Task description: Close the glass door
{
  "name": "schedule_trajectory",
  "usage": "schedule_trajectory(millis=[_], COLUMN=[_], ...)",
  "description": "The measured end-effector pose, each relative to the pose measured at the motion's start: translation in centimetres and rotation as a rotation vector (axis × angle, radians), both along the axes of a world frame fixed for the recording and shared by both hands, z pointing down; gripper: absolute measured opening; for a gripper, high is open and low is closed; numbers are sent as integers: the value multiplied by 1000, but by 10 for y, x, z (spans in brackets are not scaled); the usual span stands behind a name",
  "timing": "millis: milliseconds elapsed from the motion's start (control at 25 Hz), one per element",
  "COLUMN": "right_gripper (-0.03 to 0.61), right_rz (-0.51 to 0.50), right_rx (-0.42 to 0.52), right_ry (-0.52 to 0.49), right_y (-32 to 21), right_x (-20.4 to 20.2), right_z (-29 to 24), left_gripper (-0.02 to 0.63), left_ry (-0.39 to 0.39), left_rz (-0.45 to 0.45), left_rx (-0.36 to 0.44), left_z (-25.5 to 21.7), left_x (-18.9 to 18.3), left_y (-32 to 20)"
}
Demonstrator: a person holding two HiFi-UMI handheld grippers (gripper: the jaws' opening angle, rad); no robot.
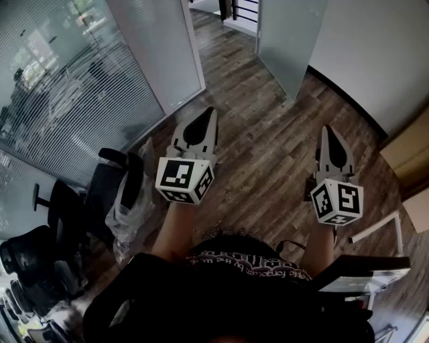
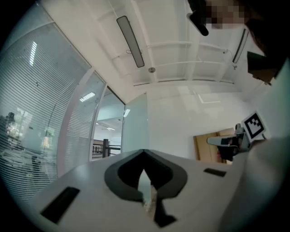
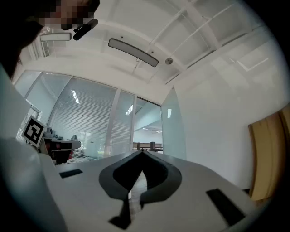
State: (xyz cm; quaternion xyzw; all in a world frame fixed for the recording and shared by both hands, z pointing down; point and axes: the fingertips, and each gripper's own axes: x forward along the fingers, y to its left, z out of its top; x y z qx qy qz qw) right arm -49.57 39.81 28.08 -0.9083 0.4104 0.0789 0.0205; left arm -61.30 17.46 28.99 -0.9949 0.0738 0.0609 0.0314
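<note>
Claws both sit pressed together, empty: our left claw (image 1: 210,115) and right claw (image 1: 328,131). We see the glass door (image 1: 285,40) standing open ahead.

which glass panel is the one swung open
The frosted glass door right of the doorway, swung in beside the white wall; the left panels stand in line.

1. Left gripper (image 1: 212,112): white shell, tapered to a point; a black spade-shaped recess is set into the upper face.
2. Right gripper (image 1: 326,130): finished alike, in white shell with black recess.
3. Marker cube (image 1: 184,179): one is fitted to each gripper; white faces are printed with black square patterns.
4. Garment (image 1: 248,262): dark top, banded with pale lettering at the neckline.
</note>
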Motion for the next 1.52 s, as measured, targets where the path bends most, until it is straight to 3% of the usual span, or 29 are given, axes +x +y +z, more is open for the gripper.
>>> schedule_trajectory(millis=[560,920,1080,1280,1400,1520], right_gripper=[3,3,3,3,3,3], right_rz=[-4,-94,-159,-197,-153,-115], right_rx=[5,8,20,-19,-52,-16], right_ry=[-29,5,-51,-72,-97,-100], right_y=[11,28,37,36,29,22], right_x=[7,21,32,55,77,104], right_z=[6,10,16,28,39,41], left_gripper=[-2,-2,-2,-2,-2,-2], left_ry=[-9,-27,-39,-30,-38,-45], left_rz=[16,6,-6,2,10,15], left_rx=[-1,-46,-53,-42,-40,-44], left_z=[2,17,22,17,20,26], left_x=[7,20,26,46,67,92], left_y=[11,17,24,32,27,17])
